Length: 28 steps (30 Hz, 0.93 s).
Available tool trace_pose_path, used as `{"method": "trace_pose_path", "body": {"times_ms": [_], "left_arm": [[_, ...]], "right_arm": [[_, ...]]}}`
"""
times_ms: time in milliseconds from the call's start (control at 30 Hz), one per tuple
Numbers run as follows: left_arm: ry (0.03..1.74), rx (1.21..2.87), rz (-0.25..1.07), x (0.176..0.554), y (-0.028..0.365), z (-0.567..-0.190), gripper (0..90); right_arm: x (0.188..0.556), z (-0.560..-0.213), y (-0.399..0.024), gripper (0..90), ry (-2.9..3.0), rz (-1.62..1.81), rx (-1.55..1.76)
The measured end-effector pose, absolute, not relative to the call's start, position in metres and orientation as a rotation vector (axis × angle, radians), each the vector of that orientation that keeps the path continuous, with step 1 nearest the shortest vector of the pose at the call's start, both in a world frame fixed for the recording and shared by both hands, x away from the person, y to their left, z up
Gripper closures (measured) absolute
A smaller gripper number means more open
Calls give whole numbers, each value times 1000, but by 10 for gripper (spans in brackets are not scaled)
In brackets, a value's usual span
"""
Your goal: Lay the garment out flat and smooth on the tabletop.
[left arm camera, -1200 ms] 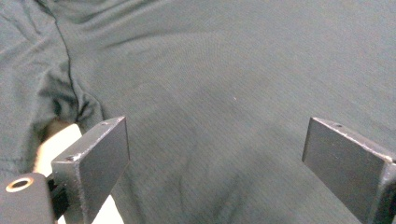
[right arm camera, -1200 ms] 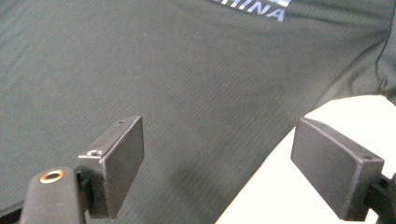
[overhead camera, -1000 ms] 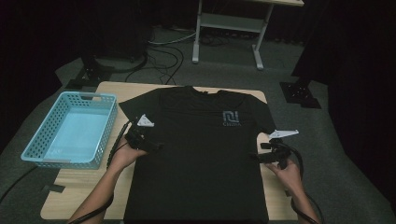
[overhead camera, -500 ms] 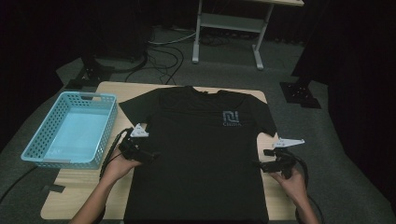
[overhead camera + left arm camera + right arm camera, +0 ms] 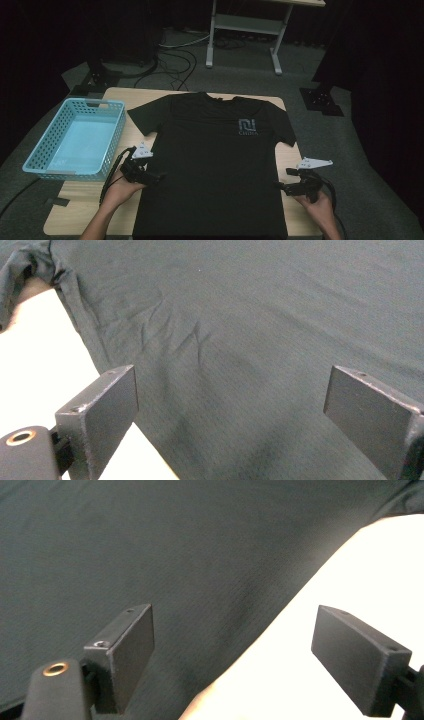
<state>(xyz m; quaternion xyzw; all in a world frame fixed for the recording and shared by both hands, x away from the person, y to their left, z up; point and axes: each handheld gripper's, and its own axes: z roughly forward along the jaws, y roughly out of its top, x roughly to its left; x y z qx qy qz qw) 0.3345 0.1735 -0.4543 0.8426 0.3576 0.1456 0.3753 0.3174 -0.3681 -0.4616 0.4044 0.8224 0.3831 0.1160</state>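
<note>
A black short-sleeved cotton T-shirt point(image 5: 215, 165) is laid flat, front up, on the pale wooden table point(image 5: 85, 210). Left gripper point(image 5: 150, 176) and right gripper point(image 5: 280, 187) are held wide open at its side hems. Fabric is judged soft, light, limp; hem edges are advised as grip points

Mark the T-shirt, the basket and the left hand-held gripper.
T-shirt point(image 5: 210, 165): high view, middle of its front.
Basket point(image 5: 116, 131): high view, right wall.
Left hand-held gripper point(image 5: 155, 177): high view, between its fingertips.

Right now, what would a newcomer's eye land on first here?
A black T-shirt spread flat, front up, covers most of the wooden table. The left gripper and right gripper sit at its two side edges, fingers open. A light blue basket stands at the table's left.
</note>
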Motion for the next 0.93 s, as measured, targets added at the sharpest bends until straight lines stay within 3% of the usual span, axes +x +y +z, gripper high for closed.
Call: {"method": "trace_pose_path", "body": {"times_ms": [933], "left_arm": [[953, 2068, 439, 278, 185, -463, 64]], "right_arm": [[254, -469, -396, 165, 2272, 1209, 1238]]}}
